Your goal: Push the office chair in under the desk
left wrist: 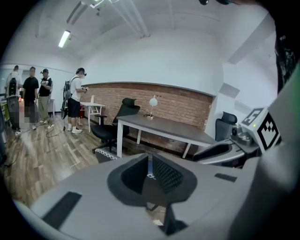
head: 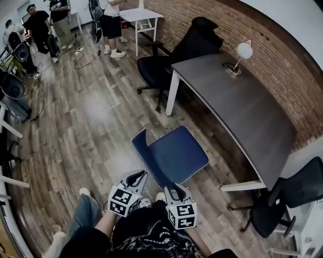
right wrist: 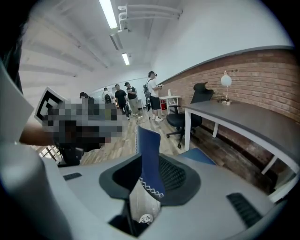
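Note:
The blue office chair stands on the wood floor just left of the long grey desk, seat toward the desk, backrest toward me. My left gripper sits by the backrest's near end on its left side, jaws shut; in the left gripper view only a thin blue sliver shows in the slit. My right gripper is at the chair's near edge. In the right gripper view its jaws stand apart with the backrest's edge upright between them and floor showing on its left.
A black chair is tucked at the desk's far end and another black chair stands at its near end. A globe lamp sits on the desk. Several people and a white table are at the back.

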